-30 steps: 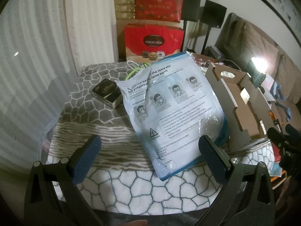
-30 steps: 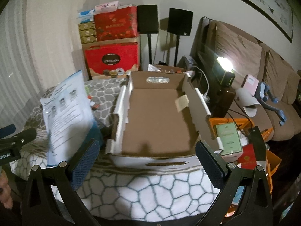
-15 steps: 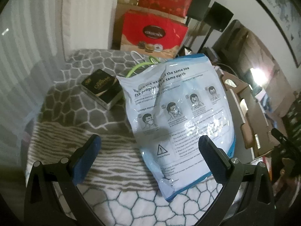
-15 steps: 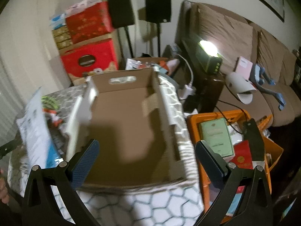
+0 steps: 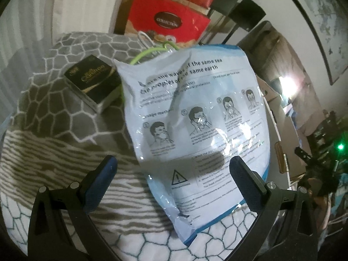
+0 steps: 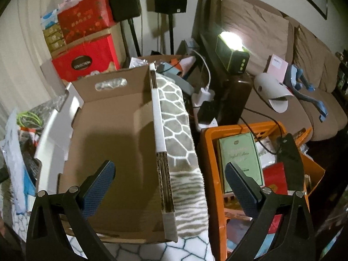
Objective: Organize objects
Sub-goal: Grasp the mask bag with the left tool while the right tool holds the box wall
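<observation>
A pale blue face-mask packet leans tilted against the cardboard box's side on the patterned blanket. My left gripper is open just in front of the packet's lower part, not touching it. A black and gold box lies left of the packet. My right gripper is open above the right wall of the empty open cardboard box. The packet's edge shows at the left of the right wrist view.
An orange crate holding a green book and red items stands right of the cardboard box. Green and white cords lie behind the packet. Red gift boxes, speakers, a lit lamp and a sofa stand beyond.
My left gripper has moved closer to the mask packet and tilted down. My right gripper has swung right, from over the cardboard box's middle to over its right wall and the orange crate.
</observation>
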